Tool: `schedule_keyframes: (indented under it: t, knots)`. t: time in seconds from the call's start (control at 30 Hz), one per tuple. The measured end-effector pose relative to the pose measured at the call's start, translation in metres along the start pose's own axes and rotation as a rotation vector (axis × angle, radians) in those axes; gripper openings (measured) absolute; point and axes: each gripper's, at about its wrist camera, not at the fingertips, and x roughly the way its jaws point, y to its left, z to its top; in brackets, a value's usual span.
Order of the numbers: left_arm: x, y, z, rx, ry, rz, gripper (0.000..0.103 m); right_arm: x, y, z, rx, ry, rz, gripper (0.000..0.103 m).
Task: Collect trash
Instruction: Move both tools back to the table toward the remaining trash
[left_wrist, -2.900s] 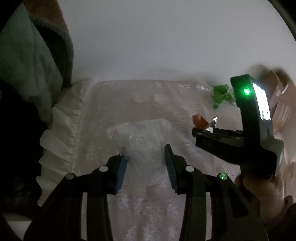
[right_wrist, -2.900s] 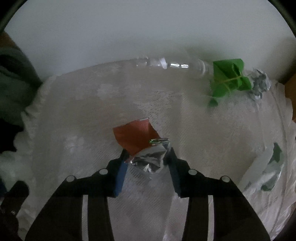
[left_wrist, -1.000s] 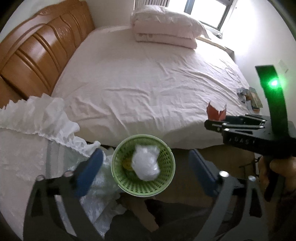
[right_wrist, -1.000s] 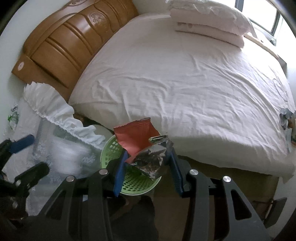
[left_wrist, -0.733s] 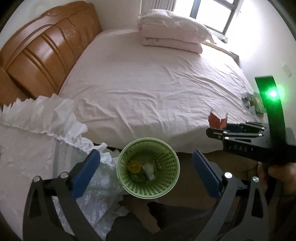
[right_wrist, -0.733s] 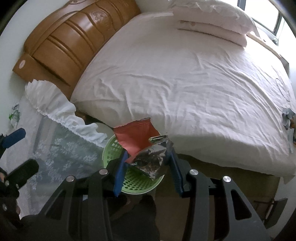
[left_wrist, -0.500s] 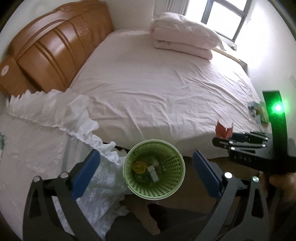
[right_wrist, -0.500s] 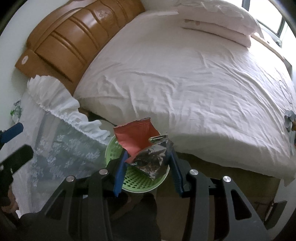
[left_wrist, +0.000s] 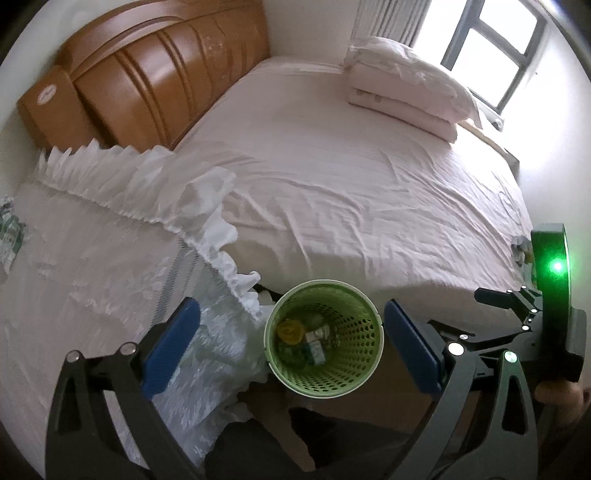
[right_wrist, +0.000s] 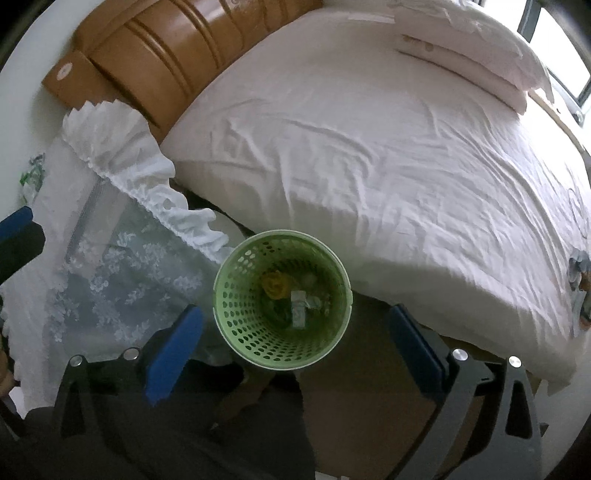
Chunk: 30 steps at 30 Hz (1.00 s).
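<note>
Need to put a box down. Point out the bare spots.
The bed sheet lies bare between the headboard and folded bedding. Crowded: the green basket holds trash, wedged between lace cloth and bed.

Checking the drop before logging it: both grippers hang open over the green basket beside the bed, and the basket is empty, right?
Not empty. The right wrist view shows trash in the bottom of the green basket. The rest holds: left gripper and right gripper are open above it, beside the bed.

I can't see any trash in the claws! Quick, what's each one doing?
Left gripper: open, holding nothing, above the green basket.
Right gripper: open, holding nothing, above the same basket.
</note>
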Motion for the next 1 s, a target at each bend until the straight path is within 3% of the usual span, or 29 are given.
schedule_keyframes:
  t: [0.2, 0.4, 0.67, 1.0]
  knots:
    - [-0.008, 0.021, -0.003, -0.06, -0.015, 0.014, 0.095, 0.002, 0.01, 0.006, -0.024, 0.006, -0.006, 0.1]
    - [-0.034, 0.066, -0.01, -0.135, -0.065, 0.099, 0.095, -0.005, 0.043, 0.022, -0.081, -0.019, 0.031, 0.1]
    - [-0.069, 0.156, -0.038, -0.31, -0.1, 0.211, 0.095, 0.004, 0.138, 0.056, -0.223, -0.022, 0.117, 0.1]
    - [-0.085, 0.256, -0.079, -0.498, -0.101, 0.327, 0.095, 0.019, 0.267, 0.077, -0.434, 0.008, 0.181, 0.1]
